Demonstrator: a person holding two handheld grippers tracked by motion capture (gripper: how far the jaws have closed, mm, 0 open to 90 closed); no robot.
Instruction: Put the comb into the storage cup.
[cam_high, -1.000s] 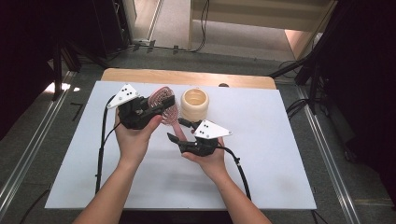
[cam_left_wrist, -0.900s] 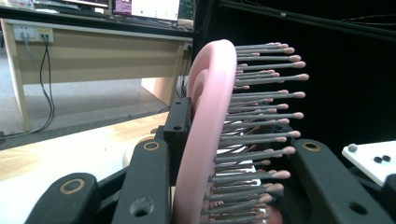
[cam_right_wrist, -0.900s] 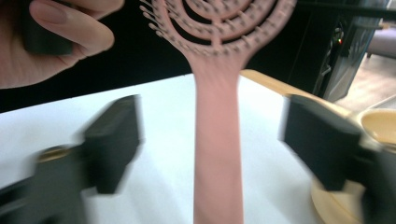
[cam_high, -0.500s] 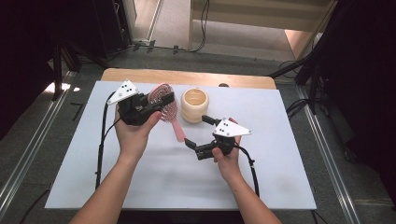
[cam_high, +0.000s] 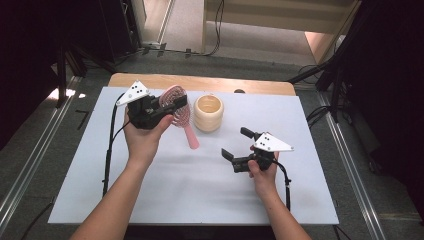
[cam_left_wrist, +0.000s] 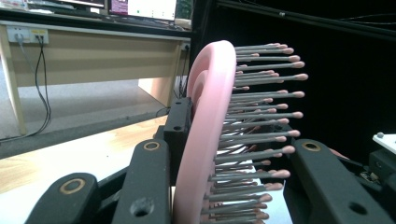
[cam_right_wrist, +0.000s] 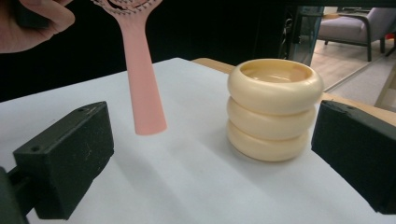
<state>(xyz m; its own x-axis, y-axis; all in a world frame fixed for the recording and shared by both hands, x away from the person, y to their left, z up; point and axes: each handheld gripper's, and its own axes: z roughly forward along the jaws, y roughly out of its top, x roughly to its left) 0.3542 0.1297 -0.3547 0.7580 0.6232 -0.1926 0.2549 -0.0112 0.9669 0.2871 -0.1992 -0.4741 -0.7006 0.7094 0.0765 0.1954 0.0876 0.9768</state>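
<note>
White-covered desk (cam_high: 165, 200): the near half is bare, with wide open room between the two hands and toward the near edge and the right edge. Left hand-held gripper (cam_high: 167, 107), near the far left corner, is clamped on the head of the pink hairbrush (cam_high: 181, 120) and holds it off the desk. Brush long axis runs from the far left down toward the desk centre; handle end points toward the near edge and slightly right, free in the air just left of the cream ringed cup (cam_high: 208, 113), not touching it. Cup stands upright near the middle of the far edge. Right hand-held gripper (cam_high: 237, 144) sits right of centre, jaws spread wide with nothing between them, aimed toward the cup; its jaws have just been opening. Left gripper view: brush (cam_left_wrist: 205, 140) edge-on, bristles (cam_left_wrist: 261, 116) pointing sideways across the gap to the opposite jaw. Right gripper view: handle (cam_right_wrist: 142, 84) hanging above the desk, cup's (cam_right_wrist: 273, 107) three stacked rings and hollow top, a thumb (cam_right_wrist: 37, 23) at top left.
</note>
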